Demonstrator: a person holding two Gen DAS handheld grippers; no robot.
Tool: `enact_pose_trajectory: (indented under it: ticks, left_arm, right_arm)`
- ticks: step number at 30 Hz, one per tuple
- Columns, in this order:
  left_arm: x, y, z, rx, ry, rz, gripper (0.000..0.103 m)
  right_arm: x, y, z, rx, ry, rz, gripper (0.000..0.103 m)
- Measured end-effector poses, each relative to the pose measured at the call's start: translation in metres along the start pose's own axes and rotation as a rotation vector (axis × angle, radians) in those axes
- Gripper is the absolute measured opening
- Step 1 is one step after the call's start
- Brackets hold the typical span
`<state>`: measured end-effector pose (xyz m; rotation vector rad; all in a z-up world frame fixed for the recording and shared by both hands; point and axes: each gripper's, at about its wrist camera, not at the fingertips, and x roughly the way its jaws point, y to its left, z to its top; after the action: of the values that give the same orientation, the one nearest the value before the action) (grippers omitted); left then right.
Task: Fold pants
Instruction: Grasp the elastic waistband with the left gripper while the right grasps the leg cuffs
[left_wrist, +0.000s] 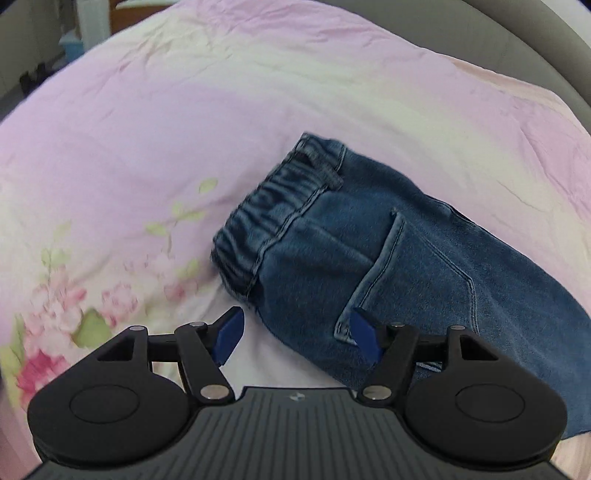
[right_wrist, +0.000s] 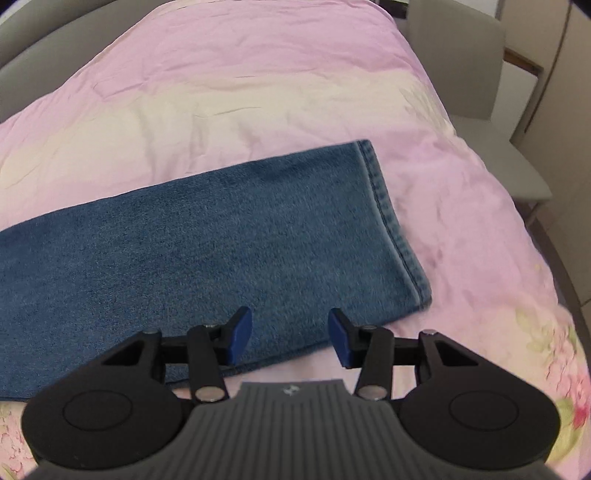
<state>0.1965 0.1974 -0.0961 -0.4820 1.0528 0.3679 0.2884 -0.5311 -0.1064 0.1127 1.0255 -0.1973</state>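
While both tools are hovering over the bed, the left hand-held gripper is standing spread wide and empty above the waist end, and the right hand-held gripper is standing partly spread, pinching nothing, above the leg end. The pants are lying flat near the bed's near edge, seemingly already folded lengthwise, leg on leg; the crosswise folds are probably still remaining. Thick blue denim is showing a gathered elastic waistband, a stitched pocket and a hem. Farther off, the crumpled pink floral bedspread is stretching away.
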Motion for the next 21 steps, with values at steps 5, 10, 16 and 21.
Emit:
enact_pose_trajectory:
  ticks: [5, 10, 16, 21]
  left_arm:
    - [0.031, 0.014, -0.014, -0.16, 0.0, -0.099, 0.08]
    - [0.048, 0.01, -0.011, -0.258, -0.015, -0.125, 0.086]
    - [0.057, 0.009, -0.014, -0.336, -0.054, -0.111, 0.078]
    - [0.048, -0.001, -0.013, -0.355, -0.093, -0.075, 0.058]
  right_arm:
    - [0.005, -0.051, -0.012, 0.261, -0.009, 0.024, 0.042]
    - [0.018, -0.088, -0.013, 0.496, -0.041, 0.088, 0.042]
    - [0.057, -0.11, -0.019, 0.686, -0.049, 0.114, 0.04]
    - [0.07, -0.123, -0.026, 0.809, -0.095, 0.157, 0.034]
